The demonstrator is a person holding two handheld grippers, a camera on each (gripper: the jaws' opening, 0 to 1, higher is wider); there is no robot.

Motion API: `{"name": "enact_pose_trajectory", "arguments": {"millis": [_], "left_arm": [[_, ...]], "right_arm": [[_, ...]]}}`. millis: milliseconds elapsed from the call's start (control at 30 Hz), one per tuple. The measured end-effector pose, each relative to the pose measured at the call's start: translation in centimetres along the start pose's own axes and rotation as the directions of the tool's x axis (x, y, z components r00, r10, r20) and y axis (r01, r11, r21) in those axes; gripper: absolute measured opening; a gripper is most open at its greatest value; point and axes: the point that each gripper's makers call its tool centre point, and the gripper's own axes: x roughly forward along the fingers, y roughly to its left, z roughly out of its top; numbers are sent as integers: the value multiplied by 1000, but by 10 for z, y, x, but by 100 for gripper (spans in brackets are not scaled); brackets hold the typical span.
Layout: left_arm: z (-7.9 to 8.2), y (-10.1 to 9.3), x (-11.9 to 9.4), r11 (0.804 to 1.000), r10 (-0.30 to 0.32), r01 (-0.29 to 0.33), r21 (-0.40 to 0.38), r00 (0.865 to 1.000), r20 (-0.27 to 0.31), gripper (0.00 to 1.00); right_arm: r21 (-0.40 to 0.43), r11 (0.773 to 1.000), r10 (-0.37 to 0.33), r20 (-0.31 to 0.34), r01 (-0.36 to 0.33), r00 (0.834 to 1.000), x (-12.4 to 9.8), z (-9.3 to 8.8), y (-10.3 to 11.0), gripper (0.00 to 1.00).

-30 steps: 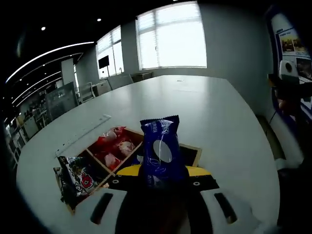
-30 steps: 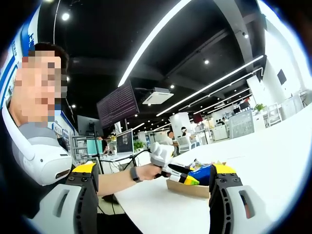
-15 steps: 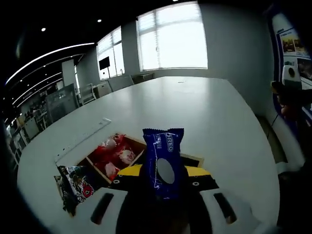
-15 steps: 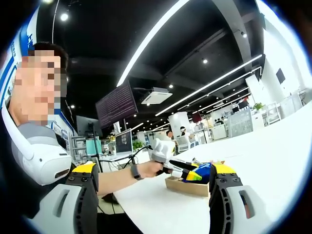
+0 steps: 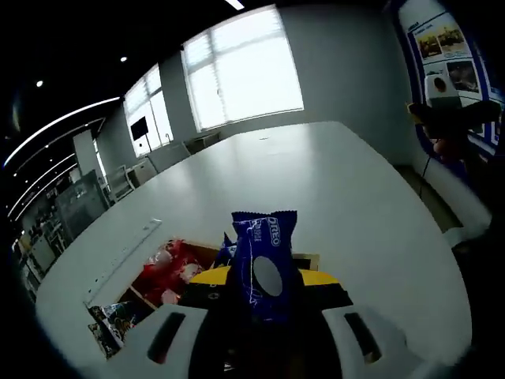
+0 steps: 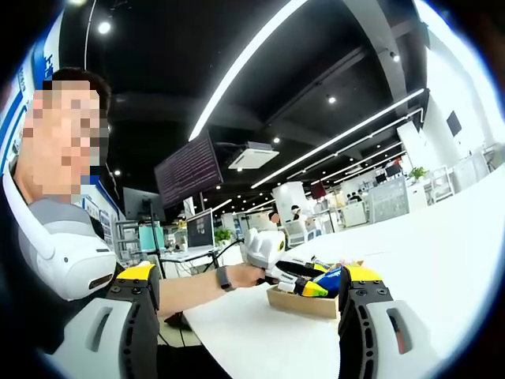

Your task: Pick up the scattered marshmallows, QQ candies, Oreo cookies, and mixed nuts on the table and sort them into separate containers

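A blue Oreo packet stands upright between the yellow-tipped jaws of my left gripper, which is shut on it. It hangs just above the wooden compartment tray on the white table. The tray holds red-wrapped candies, another blue packet and a dark printed packet. In the right gripper view a person's hand holds the left gripper with the blue packet over the wooden tray. My right gripper is open and holds nothing.
The right gripper shows far off at the table's right side. A person sits at the left. A long clear ruler-like strip lies left of the tray. Office desks and monitors stand behind.
The left gripper's camera has tilted up, so the tray sits lower in its view. The Oreo packet stays gripped. In the right view the left gripper has dipped slightly toward the tray.
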Motion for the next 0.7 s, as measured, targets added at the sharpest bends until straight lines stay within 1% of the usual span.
{"name": "enact_pose_trajectory", "arguments": {"millis": [67, 100, 167, 233, 400, 500, 700], "left_arm": [[0, -2, -1, 1000, -14, 14, 20, 1000, -4, 34], [0, 2, 0, 1000, -14, 14, 16, 1000, -5, 35], [-1, 4, -1, 1000, -22, 22, 8, 1000, -7, 35], [-4, 7, -3, 999, -21, 20, -41, 1000, -23, 35], [-7, 7, -3, 997, -22, 19, -69, 999, -45, 38], [-6, 7, -3, 997, -17, 13, -75, 999, -43, 41], [-3, -1, -8, 997, -20, 18, -72, 999, -30, 40]], "right_arm": [[-1, 1000, 0, -1, 0, 1000, 1, -1, 0, 90], [0, 1000, 0, -2, 0, 1000, 1, -1, 1, 90], [0, 1000, 1, -3, -1, 1000, 1, -1, 1, 90], [0, 1000, 1, -5, -1, 1000, 1, -2, 1, 90], [1, 1000, -1, -8, 1, 1000, 2, -2, 0, 90], [2, 1000, 4, -11, -4, 1000, 3, -3, 1, 90], [3, 1000, 4, -16, -4, 1000, 3, -4, 1, 90]]}}
